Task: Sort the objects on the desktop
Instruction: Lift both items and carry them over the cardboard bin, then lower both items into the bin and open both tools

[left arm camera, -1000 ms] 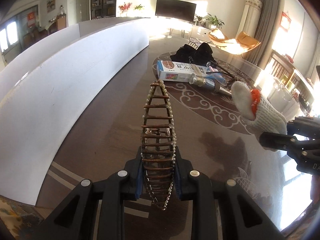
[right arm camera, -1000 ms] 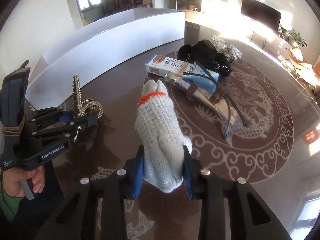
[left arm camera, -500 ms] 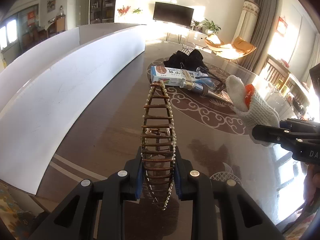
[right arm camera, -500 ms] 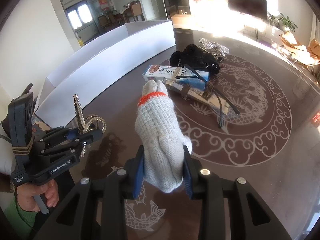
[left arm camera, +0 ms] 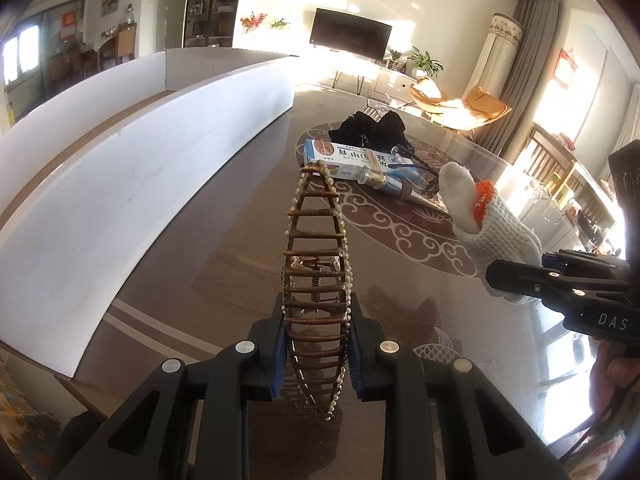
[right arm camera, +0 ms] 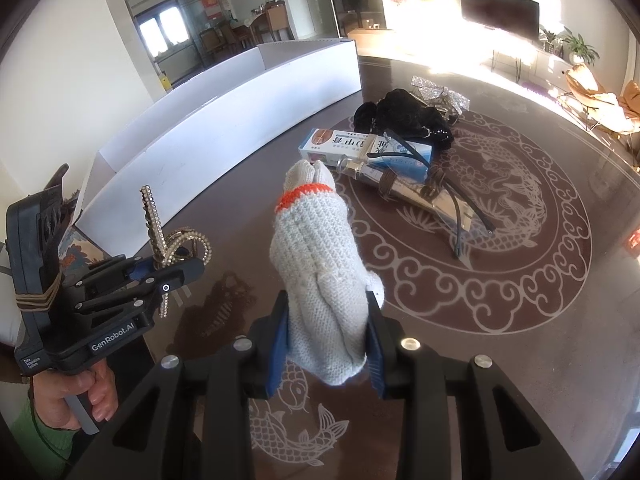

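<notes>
My left gripper (left arm camera: 316, 350) is shut on a large beaded hair clip (left arm camera: 316, 264) that stands up between its pads, held above the dark table. From the right wrist view the same clip (right arm camera: 160, 236) shows at the left in that gripper (right arm camera: 176, 276). A white knitted glove with an orange band (right arm camera: 320, 276) is clamped in my right gripper (right arm camera: 326, 344); the same glove (left arm camera: 492, 224) appears at the right of the left wrist view. A pile remains mid-table: a blue-white carton (right arm camera: 364, 148), a bottle (right arm camera: 384, 184), black glasses (right arm camera: 440, 184) and a black cloth (right arm camera: 404, 114).
A long white open box (left arm camera: 132, 168) runs along the table's left side. A silver bow (right arm camera: 438, 92) lies behind the black cloth. The glossy brown table (right arm camera: 500, 280) has a round dragon pattern. A hand in a green sleeve (right arm camera: 68, 400) grips the left tool.
Both grippers have drawn slightly back from the pile, the left one rising a little toward the white box's near end. Each keeps hold of its object.
</notes>
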The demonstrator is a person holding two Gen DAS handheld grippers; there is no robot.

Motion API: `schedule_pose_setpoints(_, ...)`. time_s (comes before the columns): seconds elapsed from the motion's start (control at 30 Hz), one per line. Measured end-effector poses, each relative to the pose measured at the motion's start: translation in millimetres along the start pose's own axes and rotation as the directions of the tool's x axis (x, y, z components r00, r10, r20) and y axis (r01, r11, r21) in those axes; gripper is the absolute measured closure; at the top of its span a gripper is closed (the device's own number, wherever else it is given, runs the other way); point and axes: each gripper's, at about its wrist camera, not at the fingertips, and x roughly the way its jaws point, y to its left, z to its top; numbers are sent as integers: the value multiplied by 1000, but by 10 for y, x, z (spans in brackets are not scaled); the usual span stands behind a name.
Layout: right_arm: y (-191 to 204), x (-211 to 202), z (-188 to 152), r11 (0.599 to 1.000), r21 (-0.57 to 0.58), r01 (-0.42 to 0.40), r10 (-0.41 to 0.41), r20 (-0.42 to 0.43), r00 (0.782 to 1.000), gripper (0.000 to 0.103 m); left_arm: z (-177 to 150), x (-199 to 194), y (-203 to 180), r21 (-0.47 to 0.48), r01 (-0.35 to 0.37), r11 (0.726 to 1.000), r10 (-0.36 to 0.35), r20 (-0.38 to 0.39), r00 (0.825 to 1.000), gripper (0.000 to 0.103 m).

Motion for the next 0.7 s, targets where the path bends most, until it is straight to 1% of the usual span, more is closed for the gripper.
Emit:
schedule_pose_setpoints(0.07,-10,-25,30,1000,2,1,-1,8,1000,69,47,-87,28,-22,22,1000,-22,11,1000,78)
schedule_pose_setpoints(0.17,-4,-63,154,1000,-3,9,-9,21,1000,69,183,-296,127,-59,59,997,-56,47,997,78)
schedule_pose_setpoints(0.3,125,-133,500,999,-37,-2,5,64,998,69,486,-629,366,-86,59,995,-50,107,993,78)
schedule_pose_setpoints(0.37,286,-152,736,997,-75,-16,23,92,995,69,678,-785,555,-97,30,995,-18,132,991,78)
schedule_pose_setpoints(0.43,509,-146,1001,993,-116,-37,51,118,992,69,861,-902,776,-108,-25,994,41,150,988,78)
schedule_pose_setpoints(0.5,763,-92,1287,987,-150,-61,83,141,987,69,1016,-973,1056,-144,-63,988,85,154,984,78)
schedule_pose_setpoints(0.6,1197,93,1705,976,-194,-98,129,155,979,69,1182,-950,1495,-202,-126,971,152,115,982,78)
schedule_pose_setpoints(0.67,1488,306,1968,970,-215,-117,148,133,980,69,1238,-846,1752,-238,-167,957,187,64,980,78)
schedule_pose_setpoints(0.7,1617,446,2094,968,-220,-123,151,114,982,69,1246,-773,1869,-260,-176,950,190,32,981,78)
